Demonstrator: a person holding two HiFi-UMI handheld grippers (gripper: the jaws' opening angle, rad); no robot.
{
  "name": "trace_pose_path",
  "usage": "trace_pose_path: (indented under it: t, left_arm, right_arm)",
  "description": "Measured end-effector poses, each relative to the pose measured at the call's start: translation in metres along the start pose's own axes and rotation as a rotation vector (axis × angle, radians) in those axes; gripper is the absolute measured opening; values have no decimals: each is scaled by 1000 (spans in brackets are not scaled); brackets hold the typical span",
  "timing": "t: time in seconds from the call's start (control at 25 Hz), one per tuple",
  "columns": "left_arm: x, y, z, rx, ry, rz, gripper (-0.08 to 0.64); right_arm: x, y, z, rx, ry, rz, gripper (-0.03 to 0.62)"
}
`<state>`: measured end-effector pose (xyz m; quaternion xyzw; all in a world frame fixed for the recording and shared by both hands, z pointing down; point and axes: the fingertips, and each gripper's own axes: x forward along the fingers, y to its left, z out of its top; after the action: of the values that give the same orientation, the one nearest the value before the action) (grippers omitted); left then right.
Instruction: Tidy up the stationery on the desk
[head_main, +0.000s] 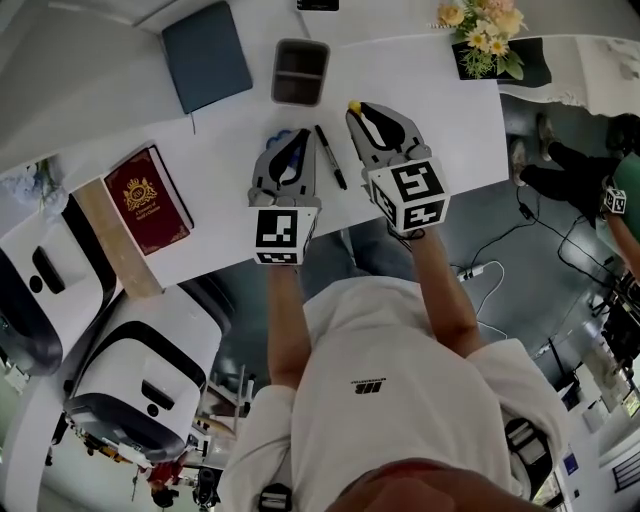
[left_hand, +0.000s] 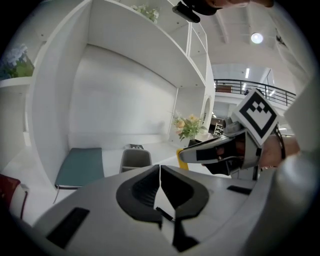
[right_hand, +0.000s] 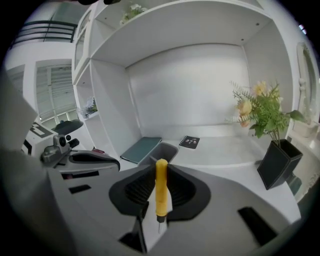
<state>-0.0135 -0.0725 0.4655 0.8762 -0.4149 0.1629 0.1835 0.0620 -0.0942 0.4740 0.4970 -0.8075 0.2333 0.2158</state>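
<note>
A grey pen holder (head_main: 300, 72) (left_hand: 135, 159) (right_hand: 162, 151) stands on the white desk (head_main: 230, 170), beyond both grippers. My right gripper (head_main: 357, 112) (right_hand: 161, 172) is shut on a yellow pen (right_hand: 161, 192), which stands upright between the jaws; its tip (head_main: 353, 105) pokes out towards the holder. My left gripper (head_main: 283, 135) (left_hand: 159, 172) is beside it on the left, jaws pressed together with nothing seen between them. Something blue (head_main: 296, 150) shows under its jaws in the head view. A black pen (head_main: 331, 156) lies on the desk between the two grippers.
A teal notebook (head_main: 207, 55) (right_hand: 141, 149) lies left of the holder, and a red book (head_main: 147, 200) sits at the desk's left end. A small black notebook (right_hand: 189, 142) lies at the back. Flowers in a black vase (head_main: 487, 35) (right_hand: 277, 155) stand at the right.
</note>
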Motion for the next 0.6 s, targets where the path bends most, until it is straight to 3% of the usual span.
trace_pose_path:
  t: [0.6]
  left_arm:
    - [-23,26,46,-9,-108,70,0]
  right_arm:
    - [-2,33,82,-123,-211,93,52]
